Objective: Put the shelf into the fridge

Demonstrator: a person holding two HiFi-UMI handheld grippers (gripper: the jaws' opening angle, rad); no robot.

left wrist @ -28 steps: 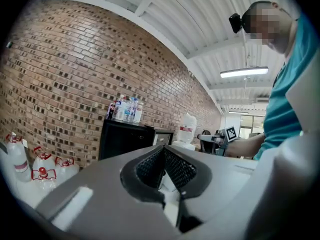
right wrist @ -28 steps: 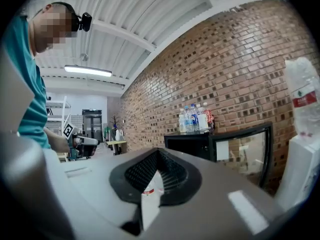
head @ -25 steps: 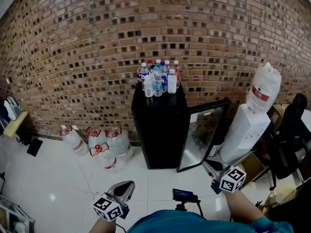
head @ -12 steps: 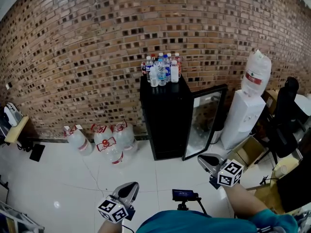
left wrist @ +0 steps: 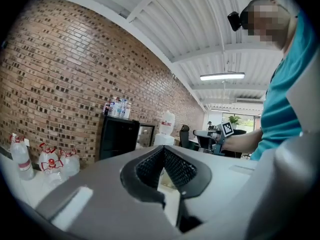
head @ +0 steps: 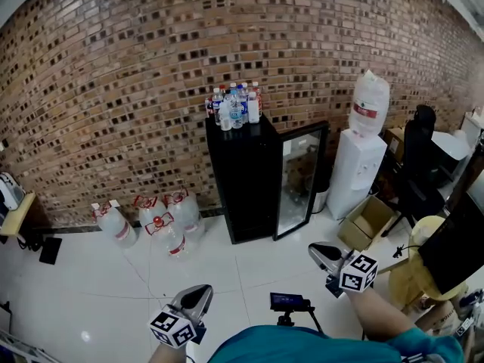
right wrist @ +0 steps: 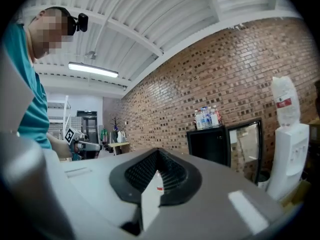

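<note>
Our left claw [head: 201,290] & right claw [head: 318,250] are both pressed together, nothing btwn the jaws, low over the white floor [head: 98,278]. The black fridge [head: 240,180] stands ahead against the brick wall [head: 113,89], its glass door [head: 301,176] swung open, w/ bottles [head: 234,106] on top.

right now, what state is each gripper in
Left gripper: jaws closed, holding nothing.
Right gripper: jaws closed, holding nothing.

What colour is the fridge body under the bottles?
The fridge is black; the head view shows it best.
</note>
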